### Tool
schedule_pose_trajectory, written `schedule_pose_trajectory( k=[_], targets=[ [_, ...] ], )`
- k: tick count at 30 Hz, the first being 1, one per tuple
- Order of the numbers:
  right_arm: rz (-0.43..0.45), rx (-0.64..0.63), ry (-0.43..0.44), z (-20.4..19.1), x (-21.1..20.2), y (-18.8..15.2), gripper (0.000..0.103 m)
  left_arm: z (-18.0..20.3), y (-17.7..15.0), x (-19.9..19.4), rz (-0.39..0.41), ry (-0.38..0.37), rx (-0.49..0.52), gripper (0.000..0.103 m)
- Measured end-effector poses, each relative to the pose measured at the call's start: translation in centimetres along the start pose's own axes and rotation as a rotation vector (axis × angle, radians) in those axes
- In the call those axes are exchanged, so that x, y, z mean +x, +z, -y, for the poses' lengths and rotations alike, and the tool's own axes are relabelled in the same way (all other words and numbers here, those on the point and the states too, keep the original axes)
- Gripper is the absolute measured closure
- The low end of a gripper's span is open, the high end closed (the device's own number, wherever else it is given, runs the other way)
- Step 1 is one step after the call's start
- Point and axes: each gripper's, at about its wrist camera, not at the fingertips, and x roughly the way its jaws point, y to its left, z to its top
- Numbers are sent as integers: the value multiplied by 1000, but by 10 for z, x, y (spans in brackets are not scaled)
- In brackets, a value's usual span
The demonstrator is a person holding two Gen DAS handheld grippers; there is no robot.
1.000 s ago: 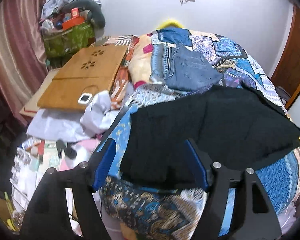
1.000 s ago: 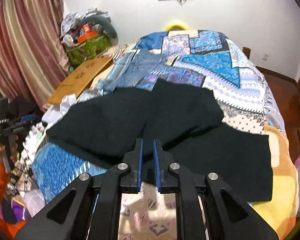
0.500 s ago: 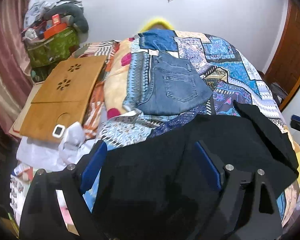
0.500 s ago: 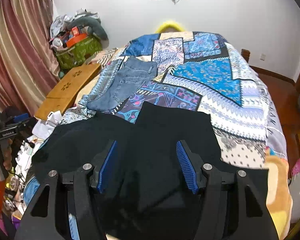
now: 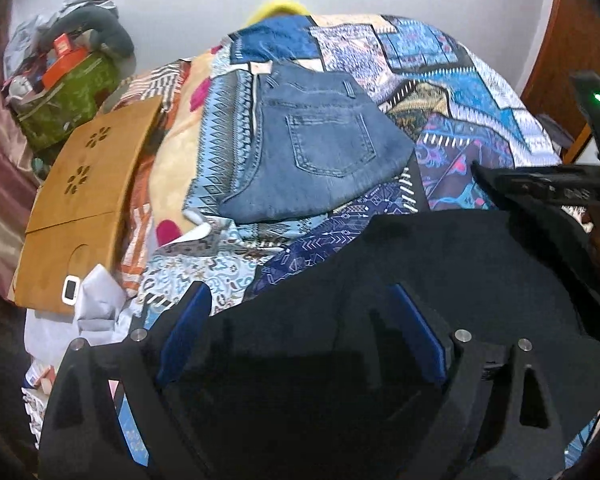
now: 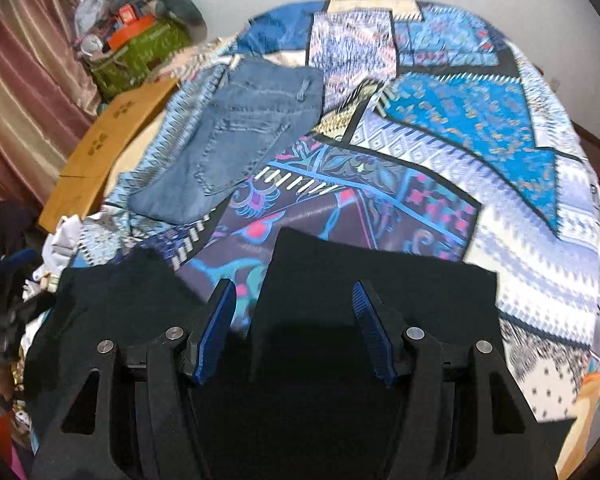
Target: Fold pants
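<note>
Left gripper [image 5: 300,332] has its jaws wide and opening, pads clear of the black pants [image 5: 440,280] spread on the bed [image 5: 460,80] right under and ahead of it. Right gripper [image 6: 294,330] is about half open, gripping nothing, over the same pants [image 6: 380,300]. Folded jeans [image 5: 320,152] lie further ahead.

Dim, even indoor light w/ soft shadows, heavy fisheye warp + dark vignette at edges, slight motion blur, black pants [image 5: 440,280] lose all detail.
</note>
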Motion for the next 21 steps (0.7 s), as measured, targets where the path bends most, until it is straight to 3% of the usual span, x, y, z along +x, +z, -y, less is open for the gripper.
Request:
schedule_pose_trajectory(
  k=[3, 4, 7, 9, 11, 16, 21],
  targets=[
    [-54, 17, 1, 3, 23, 2, 46, 5, -1, 8, -9, -1, 13, 12],
    [-34, 31, 2, 5, 23, 0, 46, 7, -1, 10, -11, 0, 17, 12],
    [1, 39, -28, 10, 18, -4, 68, 13, -3, 13, -18, 3, 39, 12],
    [6, 50, -39, 16, 15, -6, 88, 17, -3, 15, -24, 15, 57, 12],
    [9, 66, -18, 25, 12, -7, 94, 22, -4, 13, -27, 24, 70, 12],
    [73, 123, -15, 42, -17, -19, 95, 36, -4, -2, -18, 6, 90, 12],
    [193, 168, -12, 66, -88, -36, 95, 64, -8, -21, -13, -14, 141, 11]
  ],
)
